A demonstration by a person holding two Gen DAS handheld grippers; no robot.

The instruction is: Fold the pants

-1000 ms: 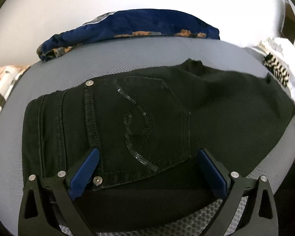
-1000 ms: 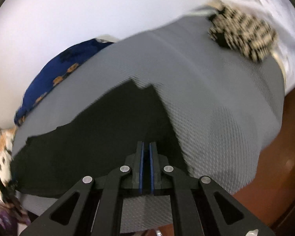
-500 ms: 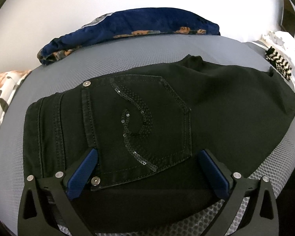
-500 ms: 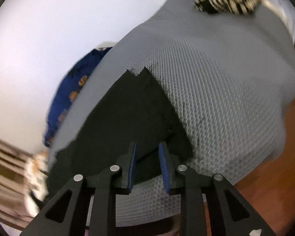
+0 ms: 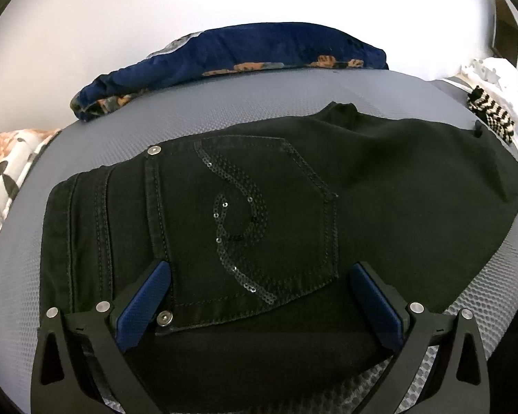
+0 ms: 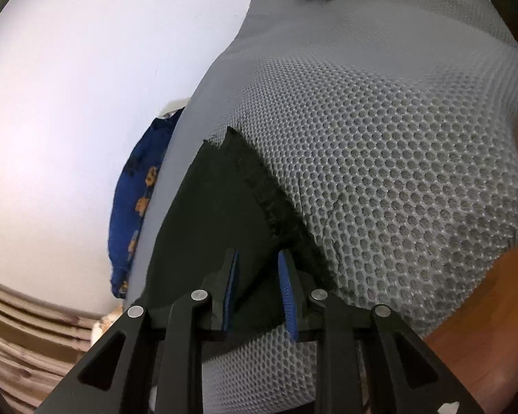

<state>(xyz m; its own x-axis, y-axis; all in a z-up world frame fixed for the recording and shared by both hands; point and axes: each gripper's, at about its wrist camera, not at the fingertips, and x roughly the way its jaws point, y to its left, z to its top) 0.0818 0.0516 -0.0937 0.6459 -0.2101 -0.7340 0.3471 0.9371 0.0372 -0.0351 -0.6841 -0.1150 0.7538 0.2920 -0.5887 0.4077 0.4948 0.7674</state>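
Black jeans (image 5: 380,189) lie folded flat on a grey mesh cushion (image 5: 293,93), back pocket with a sequin swirl (image 5: 245,217) facing up. My left gripper (image 5: 260,269) stands wide open low over the near edge of the jeans, a blue pad on either side of the pocket, gripping nothing. In the right wrist view the frayed leg end (image 6: 269,200) rests on the mesh (image 6: 397,138). My right gripper (image 6: 259,255) hovers just above it with its jaws a little apart. The fabric lies below and between the pads, and they are not pressing on it.
A dark blue floral garment (image 5: 259,48) lies along the cushion's far edge by the white wall. A black-and-white knit piece (image 5: 493,117) and white cloth (image 5: 500,76) sit at the right, and flowered cloth (image 5: 7,158) at the left. Brown floor (image 6: 483,310) shows past the cushion's right edge.
My right gripper, earlier shut, has parted its jaws, sunk toward the cushion and rolled. The leg end now lies flat on the mesh. The left gripper has stayed where it was.
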